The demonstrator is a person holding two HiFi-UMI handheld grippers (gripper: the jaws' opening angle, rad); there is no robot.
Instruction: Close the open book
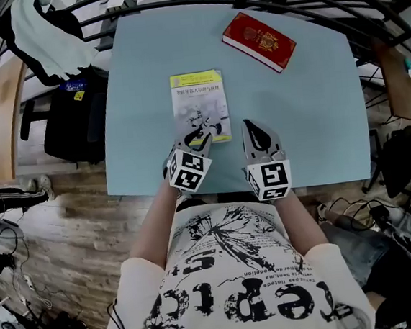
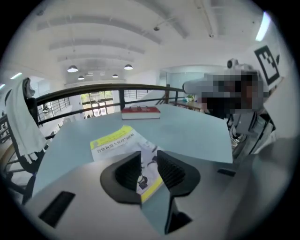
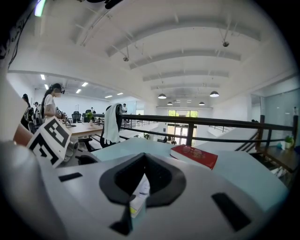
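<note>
I wear a white short-sleeved T-shirt (image 1: 238,280), printed in black with a butterfly drawing and, under it, big block letters. Past the T-shirt's collar, my left gripper (image 1: 202,142) and right gripper (image 1: 253,128) have pale grey shells and black ribbed pads (image 2: 172,172). Each carries a white marker cube (image 1: 188,169) with black square patterns.

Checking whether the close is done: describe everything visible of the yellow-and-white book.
The yellow-and-white book is a thin paperback, lying flat and closed, cover up, near the middle of the light blue table. A yellow band with print tops the cover; below is a grey-white picture, with yellow again at the near edge. The left gripper hangs over that near edge, jaws apart, not pressing it.
</note>
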